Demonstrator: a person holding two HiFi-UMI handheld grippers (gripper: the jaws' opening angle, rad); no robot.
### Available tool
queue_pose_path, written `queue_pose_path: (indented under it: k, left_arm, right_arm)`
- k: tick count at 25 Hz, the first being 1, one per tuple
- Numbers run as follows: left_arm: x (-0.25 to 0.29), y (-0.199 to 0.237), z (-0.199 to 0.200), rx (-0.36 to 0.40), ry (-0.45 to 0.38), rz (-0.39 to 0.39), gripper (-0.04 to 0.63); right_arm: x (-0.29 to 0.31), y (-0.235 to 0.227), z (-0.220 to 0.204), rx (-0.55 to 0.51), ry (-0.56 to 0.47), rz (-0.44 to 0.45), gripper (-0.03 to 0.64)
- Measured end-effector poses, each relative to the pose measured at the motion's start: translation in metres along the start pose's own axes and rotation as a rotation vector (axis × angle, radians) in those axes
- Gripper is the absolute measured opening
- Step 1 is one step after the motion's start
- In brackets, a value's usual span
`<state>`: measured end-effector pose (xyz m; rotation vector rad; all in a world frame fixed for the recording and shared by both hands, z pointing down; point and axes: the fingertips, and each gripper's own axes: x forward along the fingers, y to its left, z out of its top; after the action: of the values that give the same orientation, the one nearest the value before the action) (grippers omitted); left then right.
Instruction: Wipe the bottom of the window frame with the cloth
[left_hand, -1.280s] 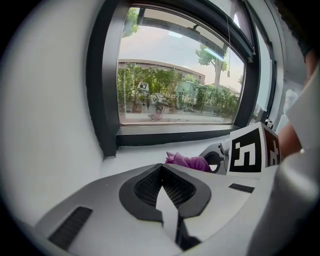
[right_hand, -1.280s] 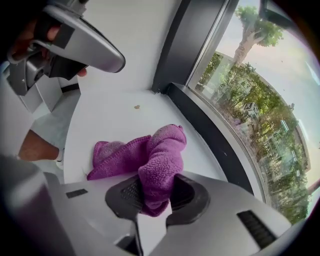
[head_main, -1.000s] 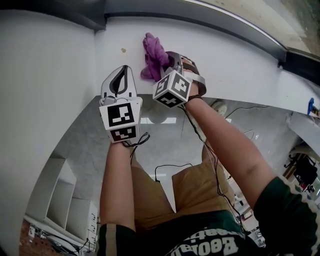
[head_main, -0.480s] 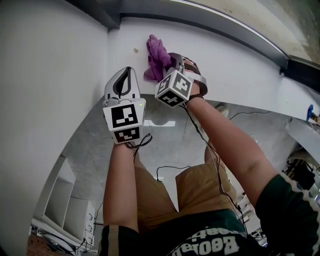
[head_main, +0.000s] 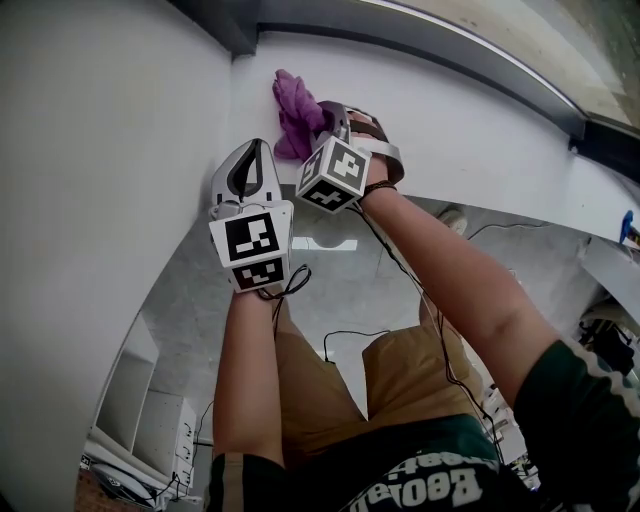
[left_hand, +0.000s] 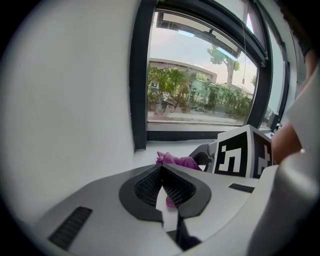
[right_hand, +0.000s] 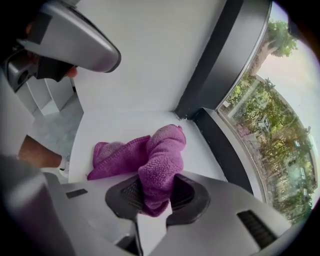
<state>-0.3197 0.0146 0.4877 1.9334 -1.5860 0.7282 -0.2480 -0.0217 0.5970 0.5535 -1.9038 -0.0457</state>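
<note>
At the left end of the window frame (head_main: 450, 45), just short of its corner, a purple cloth (head_main: 293, 105) is held on the white sill (head_main: 470, 130) by the right gripper (head_main: 328, 122). Its jaws are pinched on a bunched fold, and the rest of the fabric is spread over the sill on the side away from the frame. The cloth is seen close beside the frame's dark bottom rail but, as far as can be made out, it is not pressed onto it. The left gripper (head_main: 247, 152) is held at the sill's outer edge, farther from the frame than the cloth, its jaws pressed together on nothing. No trace of wiping can be read from the surfaces. The stroke is judged to be at or near the frame's left end, with the long run of rail to the right possibly yet to be covered.
</note>
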Motion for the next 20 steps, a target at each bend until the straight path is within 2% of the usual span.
queue_pose_path:
  k: [10,16,20]
  left_arm:
    - [-0.005,0.006,-0.002,0.020,0.013,-0.002,0.008]
    - [-0.012,0.015,-0.010,0.003,0.022,0.017,0.008]
    - [-0.011,0.017,-0.012,0.002,0.026,0.022,0.008]
  right_arm:
    - [0.010,0.012,0.029,-0.047,-0.025,0.024,0.094]
    - [0.011,0.015,0.035,-0.060,-0.031,0.031,0.094]
    - [0.015,0.022,0.050,-0.103,-0.056,0.056,0.095]
